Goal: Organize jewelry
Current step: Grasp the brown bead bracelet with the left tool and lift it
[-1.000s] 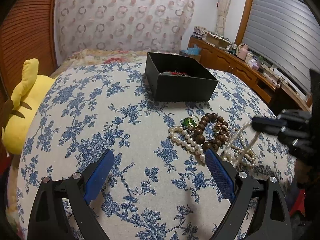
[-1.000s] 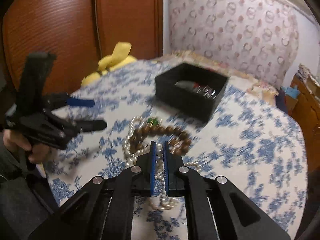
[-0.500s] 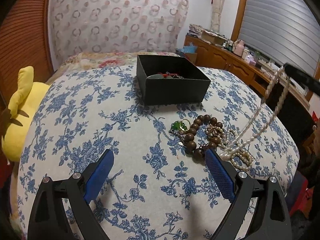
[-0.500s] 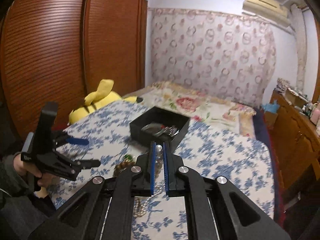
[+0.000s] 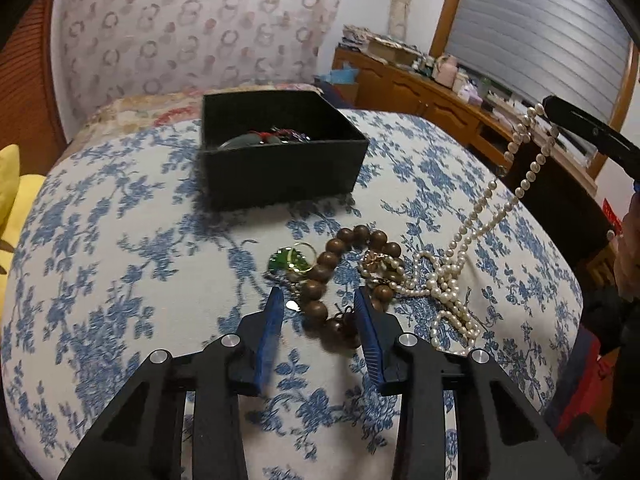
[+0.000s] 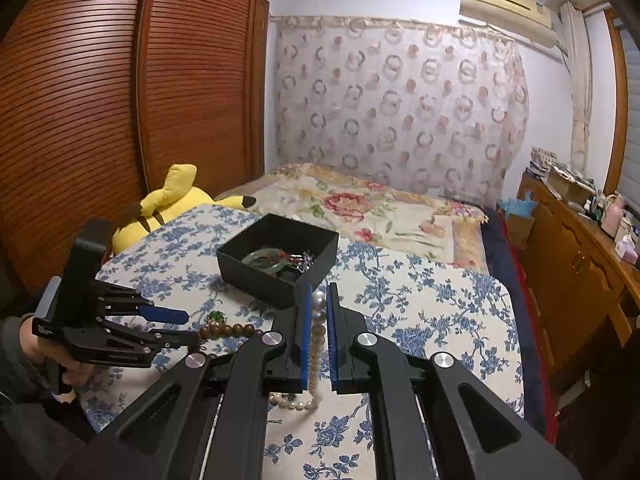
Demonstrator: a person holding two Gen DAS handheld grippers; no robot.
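Observation:
My left gripper [image 5: 318, 298] hovers low over the blue-flowered bedspread [image 5: 120, 240], its jaws closing. Part of the brown wooden bead bracelet [image 5: 320, 264] lies between the blue pads, which do not touch it. A green ring [image 5: 292, 261] lies just left of the beads and a small gold-and-pearl piece [image 5: 376, 261] just right. My right gripper [image 6: 318, 300] is shut on the pearl necklace [image 6: 318, 320]. It is raised at the right, and the necklace [image 5: 520, 184] hangs taut from it down to a heap on the bed. The black box [image 5: 280, 168] behind holds a jade bangle [image 6: 264, 261] and red-corded pieces.
A yellow plush toy [image 6: 168, 204] lies at the bed's left edge by the slatted wooden wardrobe [image 6: 80, 120]. A cluttered wooden dresser [image 6: 580, 248] runs along the right wall. A flowered quilt [image 6: 360, 208] covers the bed beyond the box. A person's hand [image 6: 44, 356] holds my left gripper [image 6: 191, 327].
The left jaws have narrowed from wide open and moved forward over the brown beads. The right gripper rose with the pearl necklace, pulling the strand up off the heap.

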